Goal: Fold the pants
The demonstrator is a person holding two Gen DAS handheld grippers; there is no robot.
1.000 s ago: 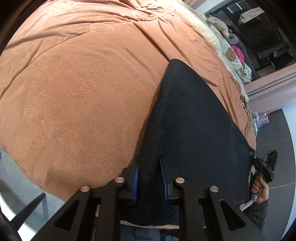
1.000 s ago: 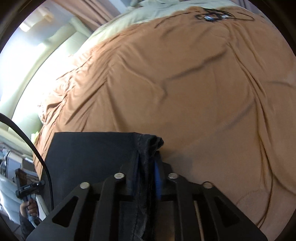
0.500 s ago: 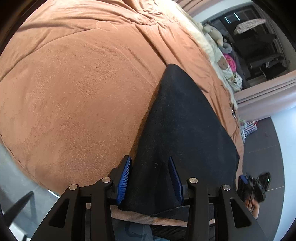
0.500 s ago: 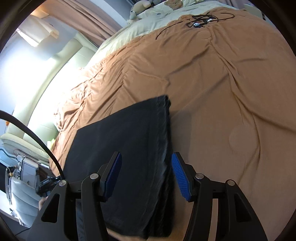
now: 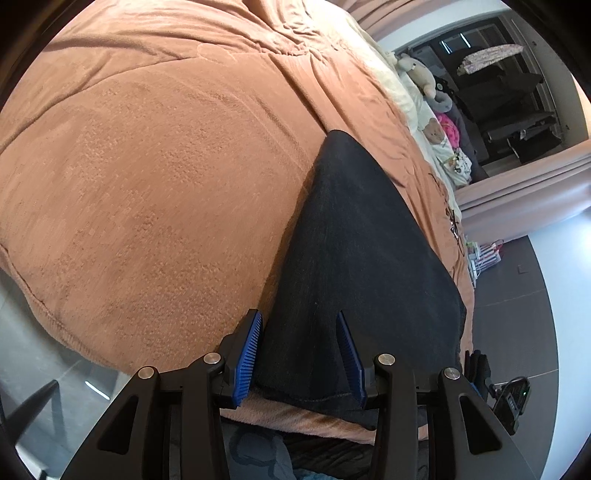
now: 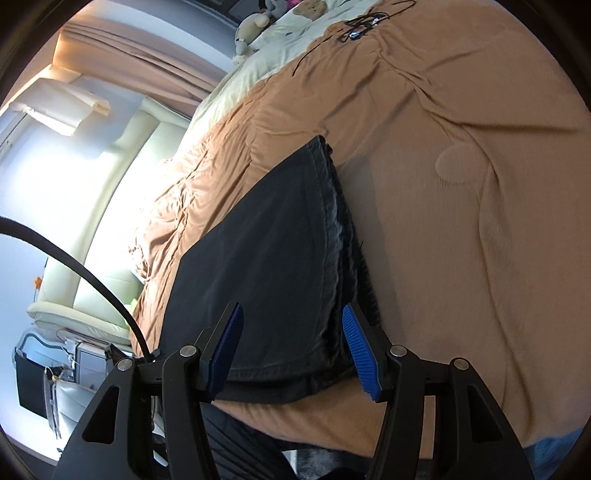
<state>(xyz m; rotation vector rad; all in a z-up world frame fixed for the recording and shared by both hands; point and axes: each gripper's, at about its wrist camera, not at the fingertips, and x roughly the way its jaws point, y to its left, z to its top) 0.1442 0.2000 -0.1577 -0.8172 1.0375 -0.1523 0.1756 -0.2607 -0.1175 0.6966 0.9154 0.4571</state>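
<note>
Dark, nearly black pants (image 5: 354, 251) lie folded into a flat stack on the orange-brown blanket (image 5: 155, 177), close to the bed's near edge. In the right wrist view the same pants (image 6: 273, 266) show layered hems along their right side. My left gripper (image 5: 298, 321) is open over the stack's near left corner; the cloth lies on the bed between its blue pads (image 5: 249, 350), which do not press on it. My right gripper (image 6: 292, 310) is open over the near right corner, and its blue pads (image 6: 360, 350) stand clear of the cloth.
The blanket (image 6: 461, 184) spreads wide beyond the pants. Stuffed toys (image 5: 421, 74) and pale bedding lie at the bed's head, with a tangle of black cable (image 6: 364, 24) on the blanket there. A cream sofa (image 6: 110, 258) stands beside the bed. Dark floor (image 5: 517, 295) runs past the bed's edge.
Both grippers were shut on folds of the pants a second ago and have let go. The pants now lie flat. The right gripper has drawn back and swung sideways along the stack's edge.
</note>
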